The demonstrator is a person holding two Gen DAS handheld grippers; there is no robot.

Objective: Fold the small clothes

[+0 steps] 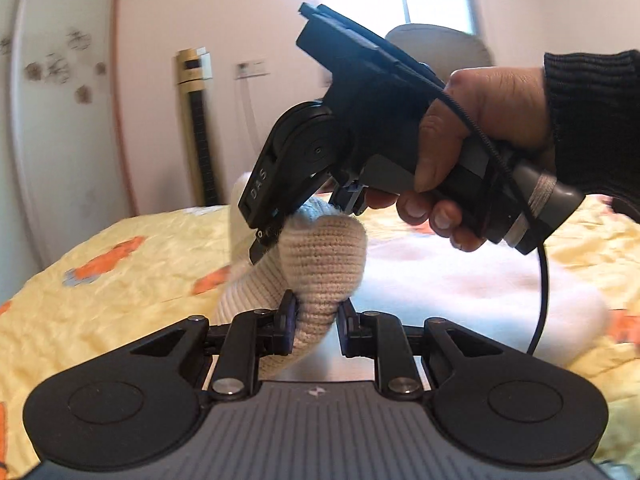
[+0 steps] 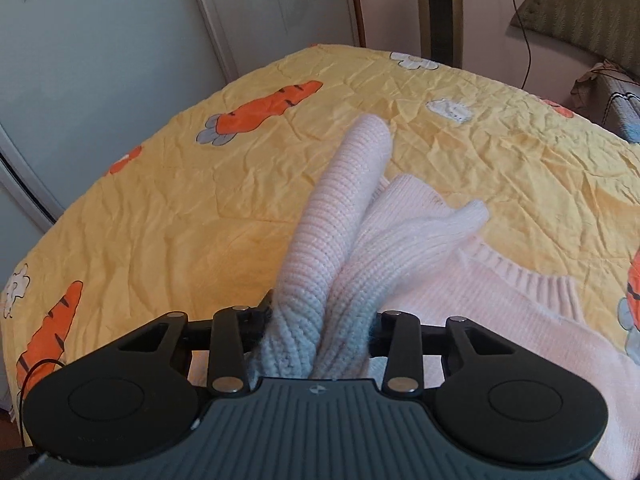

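A small pale pink knit sweater [image 2: 460, 312] lies on the yellow carrot-print bedspread [image 2: 180, 200]. My left gripper [image 1: 316, 312] is shut on a bunched fold of the sweater [image 1: 320, 264], held above the bed. My right gripper [image 2: 324, 320] is shut on folds of the same sweater, with two knit sleeves [image 2: 344, 208] sticking forward over the bed. In the left wrist view the right gripper [image 1: 266, 240] comes down from the upper right, held by a hand [image 1: 480, 128], and pinches the same knit bunch just beyond my left fingers.
The bed ends at a white wardrobe [image 2: 100, 60] on the left. A headboard [image 2: 580, 12] and a cluttered bedside [image 2: 608, 92] stand at the far right. A cable [image 1: 544, 280] hangs from the right gripper's handle. The sweater's body [image 1: 460, 276] spreads across the bed.
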